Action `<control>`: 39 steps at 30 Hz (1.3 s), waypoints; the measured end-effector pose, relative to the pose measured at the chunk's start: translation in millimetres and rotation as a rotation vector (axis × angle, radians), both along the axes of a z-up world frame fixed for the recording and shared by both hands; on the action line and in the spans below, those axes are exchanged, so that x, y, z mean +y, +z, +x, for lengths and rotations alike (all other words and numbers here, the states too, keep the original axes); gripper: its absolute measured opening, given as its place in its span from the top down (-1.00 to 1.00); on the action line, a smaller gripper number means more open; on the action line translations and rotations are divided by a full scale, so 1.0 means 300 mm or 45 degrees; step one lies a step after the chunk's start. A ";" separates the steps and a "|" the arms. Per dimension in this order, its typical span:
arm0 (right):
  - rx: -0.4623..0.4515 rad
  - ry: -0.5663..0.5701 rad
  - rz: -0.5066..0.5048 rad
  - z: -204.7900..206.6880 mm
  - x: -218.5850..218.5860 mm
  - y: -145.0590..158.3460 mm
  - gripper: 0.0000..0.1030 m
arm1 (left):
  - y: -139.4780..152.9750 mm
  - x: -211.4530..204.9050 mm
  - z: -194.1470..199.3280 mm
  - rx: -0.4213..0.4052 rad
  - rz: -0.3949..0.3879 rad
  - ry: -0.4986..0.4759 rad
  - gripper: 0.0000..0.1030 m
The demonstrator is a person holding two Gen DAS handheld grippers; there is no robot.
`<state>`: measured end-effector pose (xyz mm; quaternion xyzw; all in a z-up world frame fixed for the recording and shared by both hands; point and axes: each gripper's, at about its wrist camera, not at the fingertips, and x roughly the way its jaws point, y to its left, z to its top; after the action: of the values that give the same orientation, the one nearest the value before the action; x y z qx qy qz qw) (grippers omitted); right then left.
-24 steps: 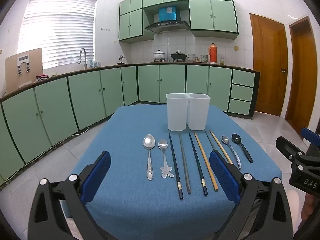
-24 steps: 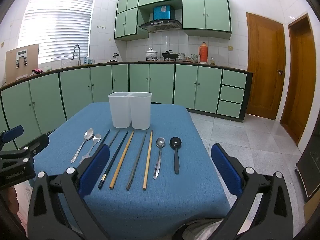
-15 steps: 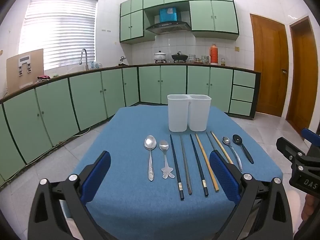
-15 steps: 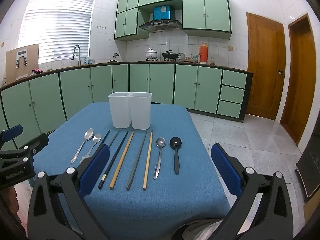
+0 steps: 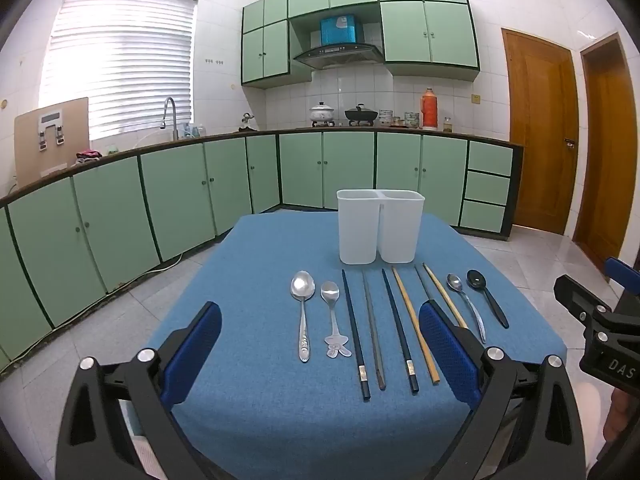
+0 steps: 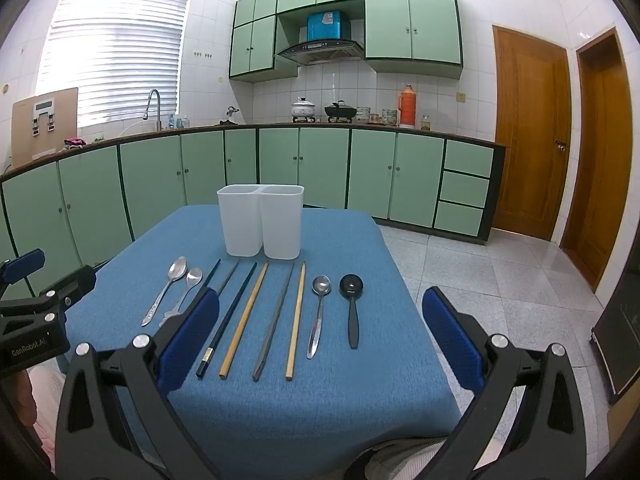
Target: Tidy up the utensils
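Note:
A white two-compartment holder (image 5: 379, 231) (image 6: 261, 226) stands at the far side of a blue-clothed table (image 5: 256, 280). In front of it lies a row of utensils: two metal spoons (image 5: 303, 308) at the left, several chopsticks (image 5: 402, 320) in the middle, a small metal spoon (image 6: 319, 312) and a black spoon (image 6: 352, 308) at the right. My left gripper (image 5: 320, 354) is open and empty, above the near table edge. My right gripper (image 6: 320, 340) is open and empty, also near the front edge.
Green kitchen cabinets (image 5: 180, 196) run along the back and left walls, with a sink tap (image 5: 170, 114) and pots on the counter. Two wooden doors (image 6: 532, 132) stand at the right. Tiled floor surrounds the table.
The left wrist view has shifted very slightly; the utensils and holder lie as before. Both grippers stay open.

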<state>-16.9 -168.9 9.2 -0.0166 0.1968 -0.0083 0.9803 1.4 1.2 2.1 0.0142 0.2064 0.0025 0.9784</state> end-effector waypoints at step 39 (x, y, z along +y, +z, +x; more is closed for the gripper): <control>-0.002 0.000 -0.001 -0.002 0.011 0.005 -0.91 | -0.005 -0.002 -0.004 -0.003 0.001 0.001 -0.88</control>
<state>-17.5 -165.5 10.8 -0.0170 0.1960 -0.0085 0.9804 0.2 0.7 0.6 0.0146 0.2052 0.0029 0.9786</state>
